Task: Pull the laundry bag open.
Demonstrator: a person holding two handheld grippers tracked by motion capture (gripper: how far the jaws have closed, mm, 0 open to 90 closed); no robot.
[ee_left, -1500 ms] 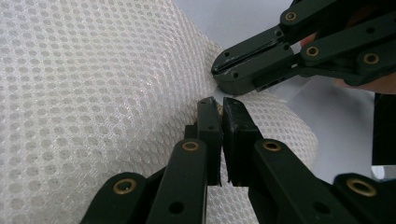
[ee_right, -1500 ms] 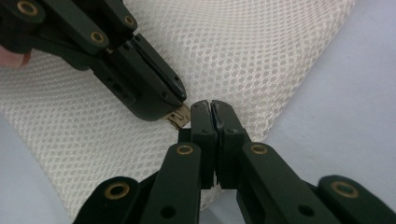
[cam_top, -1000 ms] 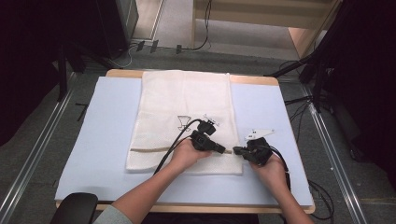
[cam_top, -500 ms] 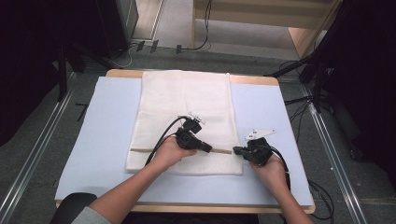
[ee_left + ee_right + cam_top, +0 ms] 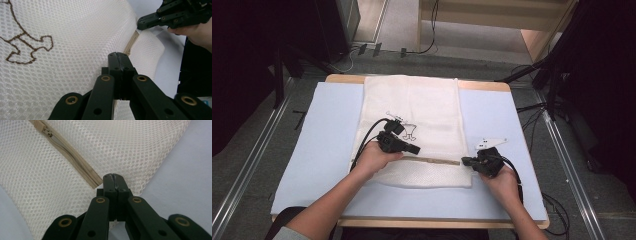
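A white mesh laundry bag [image 5: 412, 105] with a brown line drawing lies flat on the pale blue mat [image 5: 327, 130]. Its tan zipper [image 5: 437, 160] runs across near the front edge, and the zipper slider [image 5: 47, 131] sits partway along. My left gripper [image 5: 417, 149] is shut, its tips over the zipper line [image 5: 131, 42]; its closed jaws hide whether anything is pinched between them. My right gripper [image 5: 464, 161] is shut on the bag's mesh edge [image 5: 140, 182], just beside the zipper's end [image 5: 96, 183]. It also appears as the right gripper [image 5: 138, 25] in the left gripper view.
The mat covers a wooden table [image 5: 484, 85]. Cables [image 5: 532, 107] and metal floor rails [image 5: 562, 150] lie off the table's right side. Dark equipment stands at the far left and right. Bare mat lies on both sides of the bag.
My left gripper has slid leftward along the zipper, away from the right gripper, and risen slightly. The right gripper has stayed put at the bag's edge.
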